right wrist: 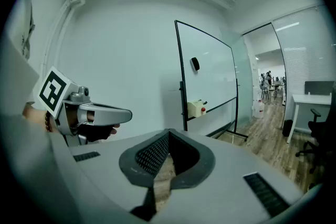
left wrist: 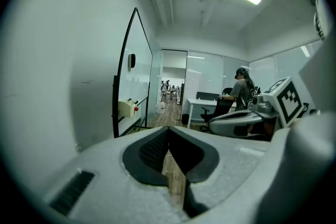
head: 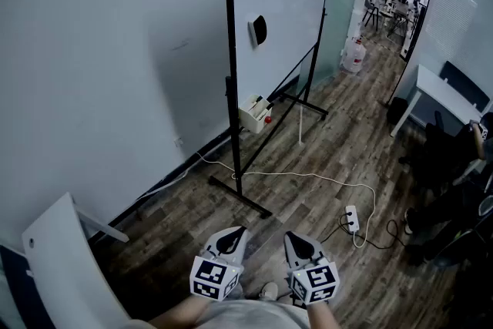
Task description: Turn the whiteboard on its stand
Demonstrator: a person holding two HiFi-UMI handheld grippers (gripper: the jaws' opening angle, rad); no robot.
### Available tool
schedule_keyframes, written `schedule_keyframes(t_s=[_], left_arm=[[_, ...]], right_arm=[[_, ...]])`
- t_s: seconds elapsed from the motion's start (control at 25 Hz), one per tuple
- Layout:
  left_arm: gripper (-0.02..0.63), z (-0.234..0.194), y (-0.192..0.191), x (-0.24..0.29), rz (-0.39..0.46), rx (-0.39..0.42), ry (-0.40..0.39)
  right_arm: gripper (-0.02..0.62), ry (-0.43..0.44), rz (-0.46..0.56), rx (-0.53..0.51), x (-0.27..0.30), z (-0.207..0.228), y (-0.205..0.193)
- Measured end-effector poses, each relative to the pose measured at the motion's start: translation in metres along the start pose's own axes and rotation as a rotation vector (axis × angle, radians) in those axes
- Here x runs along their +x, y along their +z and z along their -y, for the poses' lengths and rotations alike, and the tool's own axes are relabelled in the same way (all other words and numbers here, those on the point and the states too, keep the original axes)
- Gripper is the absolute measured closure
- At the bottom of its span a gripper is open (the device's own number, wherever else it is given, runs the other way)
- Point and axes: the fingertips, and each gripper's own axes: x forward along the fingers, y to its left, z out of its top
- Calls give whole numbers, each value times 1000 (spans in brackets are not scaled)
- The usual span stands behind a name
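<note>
The whiteboard (head: 279, 4) stands upright in its black rolling stand (head: 230, 96), edge-on toward me along the left wall. A black eraser (head: 258, 29) clings to its face, and a small box with a red knob (head: 255, 113) sits on its tray. The board also shows in the left gripper view (left wrist: 137, 76) and the right gripper view (right wrist: 210, 73). My left gripper (head: 231, 236) and right gripper (head: 296, 243) hover side by side near my body, well short of the stand. Both are shut with nothing between the jaws.
A white cable runs across the wood floor to a power strip (head: 352, 219). A tilted white panel (head: 65, 266) leans at the near left. A white desk (head: 447, 95) and office chairs stand at the right, where a person (left wrist: 242, 89) sits. A water jug (head: 353, 55) stands beyond the board.
</note>
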Motion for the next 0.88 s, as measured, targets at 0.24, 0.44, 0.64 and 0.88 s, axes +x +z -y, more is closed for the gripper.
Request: schedule_keyframes(t_s=[0.24, 0.44, 0.64, 0.88], left_arm=[[595, -4, 0, -1, 4, 2, -2], [595, -7, -1, 1, 2, -1, -3], [595, -10, -1, -2, 2, -3, -6], [595, -18, -1, -9, 10, -21, -20]], right_arm=[[589, 4, -2, -7, 4, -4, 0], [589, 12, -3, -8, 7, -6, 0], [589, 1, 33, 7, 9, -8, 8], [589, 0, 45, 10, 16, -22, 12]])
